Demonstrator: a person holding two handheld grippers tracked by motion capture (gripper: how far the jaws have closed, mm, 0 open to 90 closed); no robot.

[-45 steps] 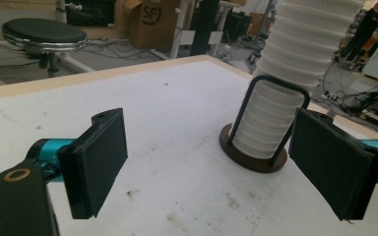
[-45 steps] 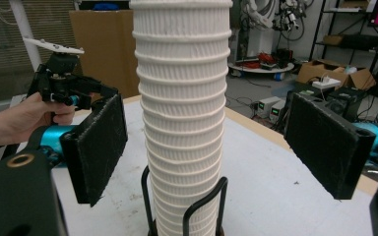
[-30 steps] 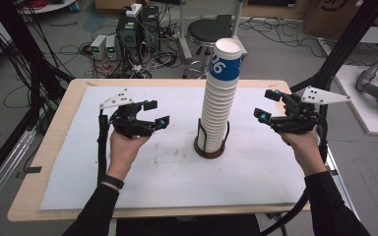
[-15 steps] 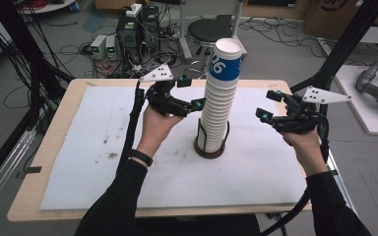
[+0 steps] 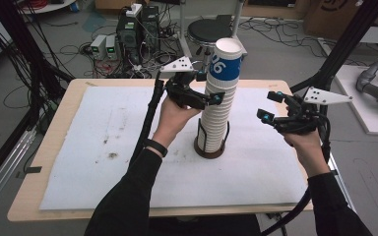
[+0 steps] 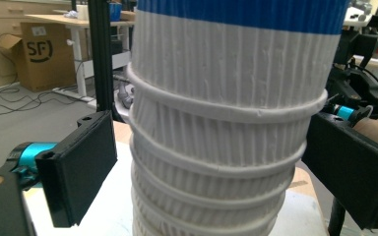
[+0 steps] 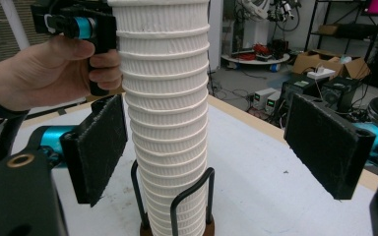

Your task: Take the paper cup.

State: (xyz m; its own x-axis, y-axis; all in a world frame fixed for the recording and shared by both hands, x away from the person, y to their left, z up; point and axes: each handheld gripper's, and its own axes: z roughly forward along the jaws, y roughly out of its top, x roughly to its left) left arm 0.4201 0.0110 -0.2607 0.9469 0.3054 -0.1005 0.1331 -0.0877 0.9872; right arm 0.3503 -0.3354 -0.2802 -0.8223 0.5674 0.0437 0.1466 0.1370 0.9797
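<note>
Cup stack (image 5: 217, 105) x1 in 1 holder (image 5: 211, 147); L gripper (image 5: 215, 97) jaws just opened, astride; R gripper (image 5: 267, 106) wide, apart

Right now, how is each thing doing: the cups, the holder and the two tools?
Cups: stacked tall, upright in the holder.
Holder: standing on the table, full.
Left tool: just opened, jaws either side of the upper cups, not pressing.
Right tool: open, empty, off to the side of the stack.

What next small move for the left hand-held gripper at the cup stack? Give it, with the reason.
Probably close the left hand-held gripper on the cup stack just under the blue-banded top cup. Its jaws have just been opening and now straddle the stack, pads apparently not yet pressing, while the right hand-held gripper waits open.
</note>
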